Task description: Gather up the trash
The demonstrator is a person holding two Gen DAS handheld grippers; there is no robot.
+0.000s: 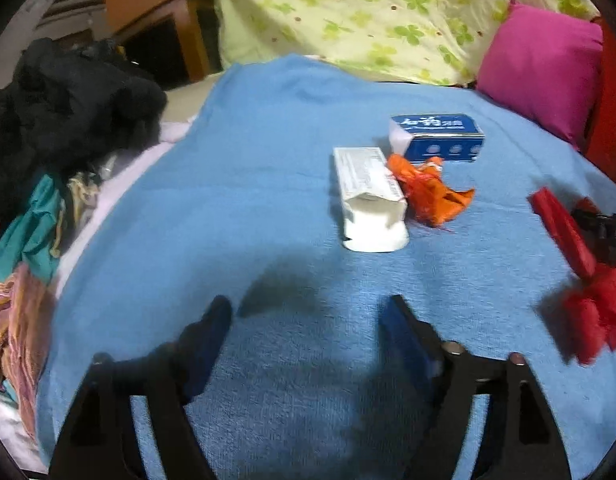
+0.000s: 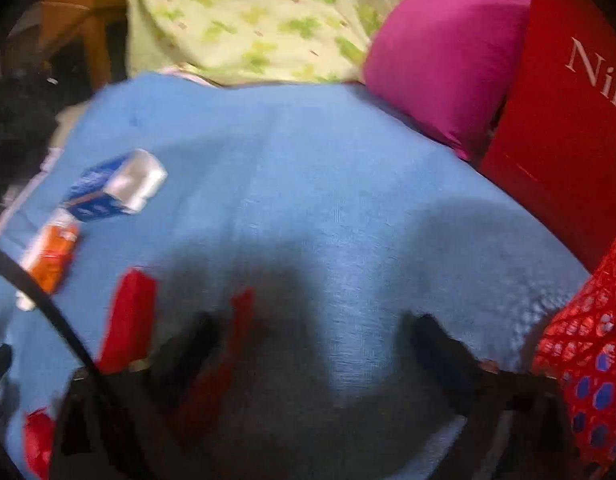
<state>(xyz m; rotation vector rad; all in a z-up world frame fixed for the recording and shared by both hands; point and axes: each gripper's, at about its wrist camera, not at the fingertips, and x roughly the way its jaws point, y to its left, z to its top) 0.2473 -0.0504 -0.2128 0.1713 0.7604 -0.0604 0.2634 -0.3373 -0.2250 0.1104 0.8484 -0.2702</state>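
Note:
On the blue towel (image 1: 267, 152) lie a white carton (image 1: 368, 196), a crumpled orange wrapper (image 1: 432, 192) and a blue box (image 1: 440, 136), all ahead of my left gripper (image 1: 308, 316), which is open and empty above the towel. The right gripper's red finger (image 1: 560, 232) shows at the right edge, above a red crumpled piece (image 1: 596, 320). In the blurred right wrist view my right gripper (image 2: 320, 332) is open; a red strip (image 2: 231, 336) lies along its left finger. The blue box (image 2: 111, 188), the orange wrapper (image 2: 55, 256) and a red piece (image 2: 127, 320) sit to its left.
A red mesh bag (image 2: 588, 360) hangs at the right edge, with a red paper bag (image 2: 560, 120) and a magenta pillow (image 1: 540, 68) behind. A green-patterned sheet (image 1: 368, 12) lies at the back. Dark and colourful clothes (image 1: 55, 128) pile on the left.

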